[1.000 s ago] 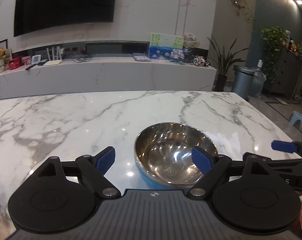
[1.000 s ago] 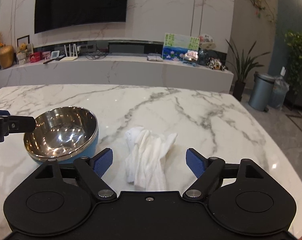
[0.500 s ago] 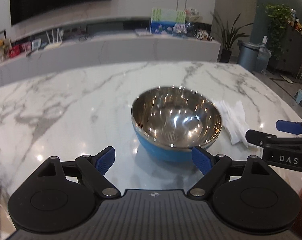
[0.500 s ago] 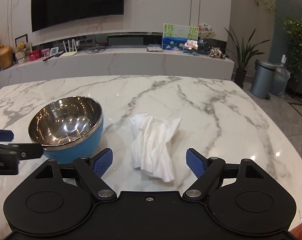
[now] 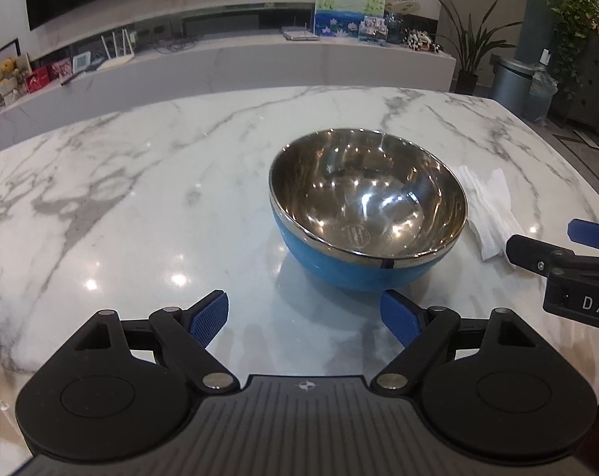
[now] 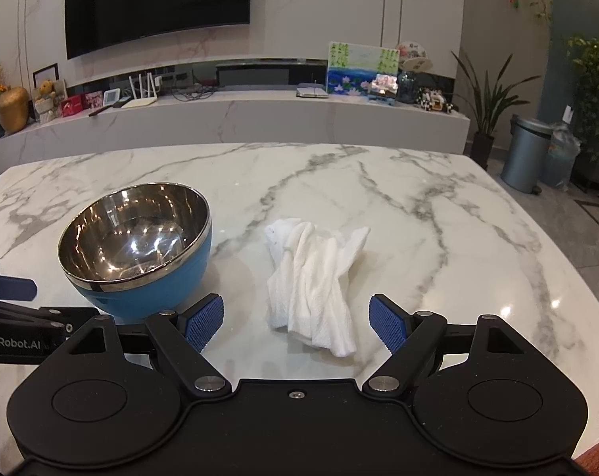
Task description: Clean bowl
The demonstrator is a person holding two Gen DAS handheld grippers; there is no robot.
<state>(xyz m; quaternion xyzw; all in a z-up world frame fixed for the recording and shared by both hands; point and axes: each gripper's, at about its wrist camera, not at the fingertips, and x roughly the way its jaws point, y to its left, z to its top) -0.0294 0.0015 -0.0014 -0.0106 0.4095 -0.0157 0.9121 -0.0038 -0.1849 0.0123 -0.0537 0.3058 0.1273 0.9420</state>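
Here, bowl [image 5: 369,214] just ahead of open left tool [image 5: 305,319], untouched

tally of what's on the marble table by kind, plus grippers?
Bowl: 1
Cloth: 1
Grippers: 2, left gripper and right gripper, both open and empty
Total: 4
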